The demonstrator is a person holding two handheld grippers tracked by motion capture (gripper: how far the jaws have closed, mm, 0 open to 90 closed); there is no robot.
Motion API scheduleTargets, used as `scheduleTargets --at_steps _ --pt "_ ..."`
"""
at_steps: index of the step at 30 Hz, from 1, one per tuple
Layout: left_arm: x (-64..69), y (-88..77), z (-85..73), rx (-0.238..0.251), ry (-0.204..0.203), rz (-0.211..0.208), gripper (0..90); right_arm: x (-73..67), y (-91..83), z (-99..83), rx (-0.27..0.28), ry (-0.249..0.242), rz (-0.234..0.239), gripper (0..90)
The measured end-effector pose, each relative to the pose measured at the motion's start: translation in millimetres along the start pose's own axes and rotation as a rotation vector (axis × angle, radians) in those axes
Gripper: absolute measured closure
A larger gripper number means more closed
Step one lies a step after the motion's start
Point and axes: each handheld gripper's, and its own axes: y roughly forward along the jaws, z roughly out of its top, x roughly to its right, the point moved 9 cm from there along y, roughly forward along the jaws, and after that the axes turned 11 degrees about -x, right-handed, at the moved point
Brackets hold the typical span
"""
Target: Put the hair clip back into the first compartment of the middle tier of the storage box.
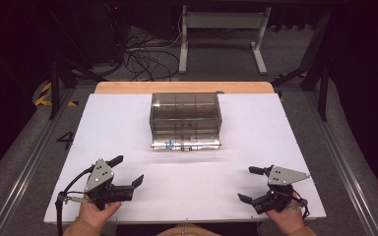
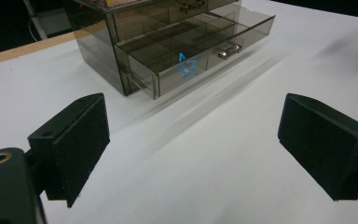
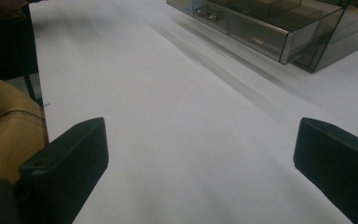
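Smoky clear drawer box point(image 1: 185, 119) at the middle of the white worktop point(image 1: 128, 128), bottom drawer point(image 2: 200, 51) pulled out, blue star sticker point(image 2: 185, 68) on front. Left hand-held gripper point(image 1: 128, 169) wide, empty. Right hand-held gripper point(image 1: 250, 184) wide, empty, well apart.

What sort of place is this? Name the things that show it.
Probably a lab or workshop test bay: a white-topped table on metal floor rails, loose black cables behind, yellow-black hazard tape, and a smoky clear plastic drawer box.
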Motion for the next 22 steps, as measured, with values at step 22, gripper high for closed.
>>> scheduleTargets --at_steps 22 --pt "3.1 -6.8 -21.1 0.024 -0.072 -0.035 8.3 -0.3 2.4 0.1 -0.007 -0.001 0.01 3.6"
